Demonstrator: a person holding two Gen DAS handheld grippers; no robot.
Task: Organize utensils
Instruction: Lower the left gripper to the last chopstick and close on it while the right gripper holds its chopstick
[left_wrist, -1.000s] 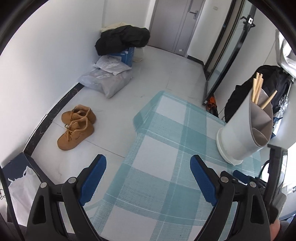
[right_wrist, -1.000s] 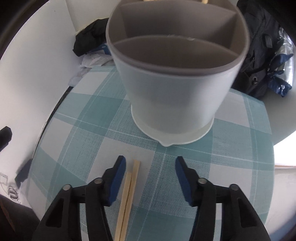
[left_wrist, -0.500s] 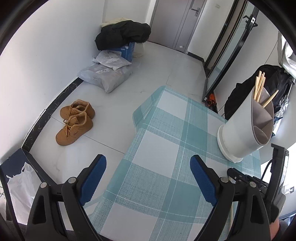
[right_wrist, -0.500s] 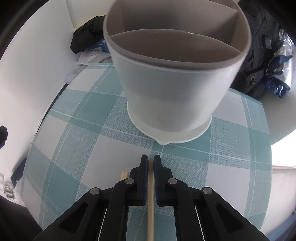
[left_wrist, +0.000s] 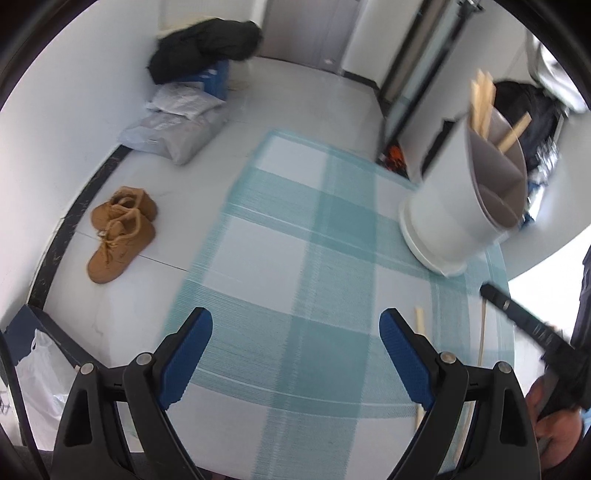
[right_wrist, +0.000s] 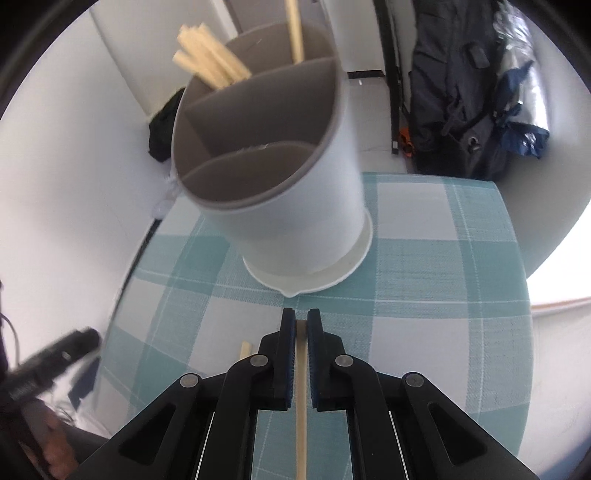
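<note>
- Left wrist view: the left hand-held gripper (left_wrist: 295, 332) is released, its blue pads spread wide with nothing between them; it tilts down over the checked table (left_wrist: 266, 258); the white utensil holder (left_wrist: 461, 206) stands at the far right of the table with wooden chopsticks (left_wrist: 480, 99) poking out of its far compartments; a loose chopstick (left_wrist: 420, 325) lies on the cloth just beside the right pad; further right, the right hand-held gripper (left_wrist: 487, 290) carries another chopstick; a pair of tan boots (left_wrist: 120, 232) and grey bags (left_wrist: 177, 129) sit on the floor beyond the table edge.
- Right wrist view: the right hand-held gripper (right_wrist: 302, 321) is clenched on a single chopstick (right_wrist: 301, 406), which runs back between its pads towards the camera; it points down at the table, just short of the utensil holder (right_wrist: 295, 206); the near compartments look empty; a dark backpack (right_wrist: 454, 92) leans behind the table.
</note>
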